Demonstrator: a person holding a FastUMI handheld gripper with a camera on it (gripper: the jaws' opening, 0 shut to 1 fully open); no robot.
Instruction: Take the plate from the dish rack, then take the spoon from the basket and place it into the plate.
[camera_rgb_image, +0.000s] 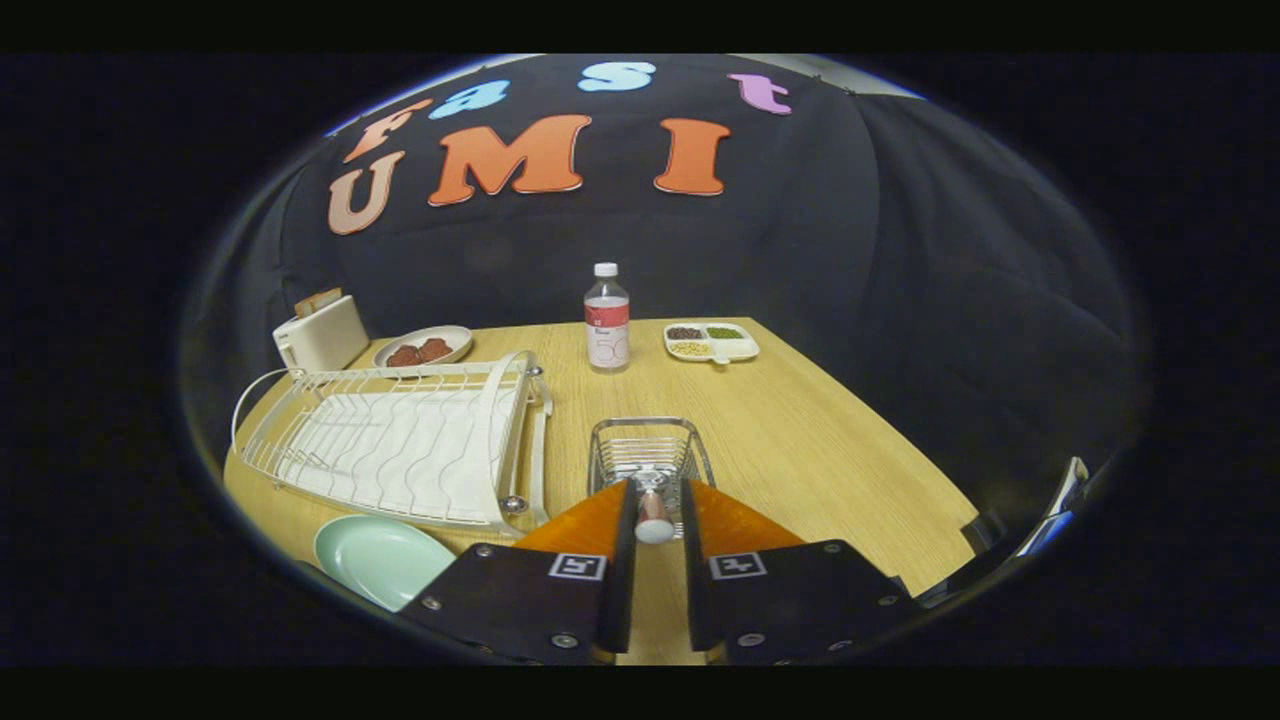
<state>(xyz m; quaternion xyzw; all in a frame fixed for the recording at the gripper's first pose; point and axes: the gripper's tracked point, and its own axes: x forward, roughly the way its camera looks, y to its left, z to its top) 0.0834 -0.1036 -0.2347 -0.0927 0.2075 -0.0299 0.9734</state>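
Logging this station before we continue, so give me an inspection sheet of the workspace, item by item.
Surface: wooden table.
Job's things: green plate on the table beside the dish rack; spoon between the fingers, at the wire basket.
Clutter: water bottle, divided tray, toaster, plate of food.
Grippers: gripper nearly closed around the spoon handle; contact unclear.
Cables: nothing seen.
Surroundings: black cloth wall.

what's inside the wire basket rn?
The spoon stands at the wire basket's near end, its handle sticking up between the gripper's fingers, which flank it closely. The rest looks bare; the spoon's lower end is hidden by the fingers.
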